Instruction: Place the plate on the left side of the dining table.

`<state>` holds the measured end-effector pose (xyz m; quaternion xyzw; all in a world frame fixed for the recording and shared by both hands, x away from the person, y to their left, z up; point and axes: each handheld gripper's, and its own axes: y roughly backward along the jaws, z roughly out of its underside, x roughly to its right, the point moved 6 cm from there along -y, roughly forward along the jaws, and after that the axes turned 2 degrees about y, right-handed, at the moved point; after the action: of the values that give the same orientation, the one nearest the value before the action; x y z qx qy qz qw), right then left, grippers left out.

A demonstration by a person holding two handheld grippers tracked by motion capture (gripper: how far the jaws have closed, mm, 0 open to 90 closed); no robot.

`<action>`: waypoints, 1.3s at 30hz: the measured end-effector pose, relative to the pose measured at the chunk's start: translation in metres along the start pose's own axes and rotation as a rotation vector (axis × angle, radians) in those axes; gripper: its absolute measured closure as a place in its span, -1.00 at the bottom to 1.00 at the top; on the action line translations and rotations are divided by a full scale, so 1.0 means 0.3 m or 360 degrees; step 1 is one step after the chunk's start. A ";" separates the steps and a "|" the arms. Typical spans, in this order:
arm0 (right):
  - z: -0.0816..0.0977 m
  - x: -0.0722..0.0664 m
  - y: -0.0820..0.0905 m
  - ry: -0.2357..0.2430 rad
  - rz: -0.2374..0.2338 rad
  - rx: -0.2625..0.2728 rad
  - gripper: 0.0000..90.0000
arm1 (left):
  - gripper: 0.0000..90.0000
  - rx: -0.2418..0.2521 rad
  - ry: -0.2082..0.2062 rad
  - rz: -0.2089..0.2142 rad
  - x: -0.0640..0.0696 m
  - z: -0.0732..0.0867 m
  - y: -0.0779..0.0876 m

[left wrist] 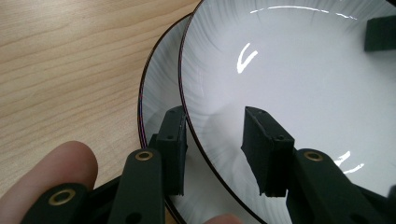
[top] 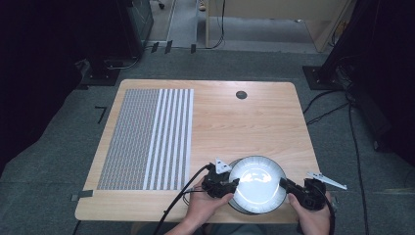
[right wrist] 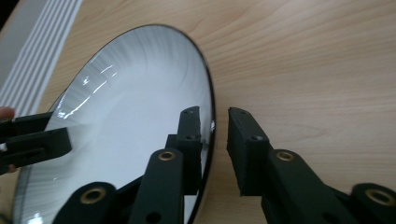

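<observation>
Two white plates with dark rims lie stacked near the table's front edge, the upper plate [top: 257, 178] shifted a little to the right of the lower plate [left wrist: 161, 84]. My left gripper [top: 234, 185] is at the upper plate's [left wrist: 289, 70] left rim. Its jaws straddle that rim with a gap, one over the lower plate and one over the upper plate's inside. My right gripper [top: 283, 182] is at the right rim. In the right gripper view its jaws stand apart around the rim of the plate [right wrist: 130, 107], and the outer pad is clear of it.
A grey and white striped mat [top: 147, 139] covers the left part of the wooden table [top: 254, 122]. A small dark round grommet [top: 241, 95] sits near the far edge. Cables and dark stands are on the floor around the table.
</observation>
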<state>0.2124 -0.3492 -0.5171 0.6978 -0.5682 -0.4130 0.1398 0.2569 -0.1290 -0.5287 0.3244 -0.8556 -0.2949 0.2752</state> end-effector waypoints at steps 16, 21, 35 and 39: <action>-0.001 0.019 -0.012 -0.0341 -0.0219 0.0029 0.88 | 0.31 0.0010 -0.0011 0.0062 0.008 0.006 0.003; 0.003 0.035 -0.011 -0.0424 -0.0297 0.0019 0.88 | 0.41 0.0037 -0.0003 0.0085 0.011 -0.001 0.018; -0.011 -0.023 0.002 -0.0421 -0.0355 0.0067 0.87 | 0.53 0.0084 0.0020 0.0062 -0.021 -0.021 0.085; -0.021 -0.054 -0.005 -0.0395 -0.0350 0.0068 0.87 | 0.53 0.0086 0.0023 0.0065 -0.045 -0.021 0.109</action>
<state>0.2176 -0.3357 -0.5073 0.7022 -0.5100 -0.4967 0.0077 0.2568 -0.1012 -0.5059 0.3164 -0.8676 -0.2637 0.2785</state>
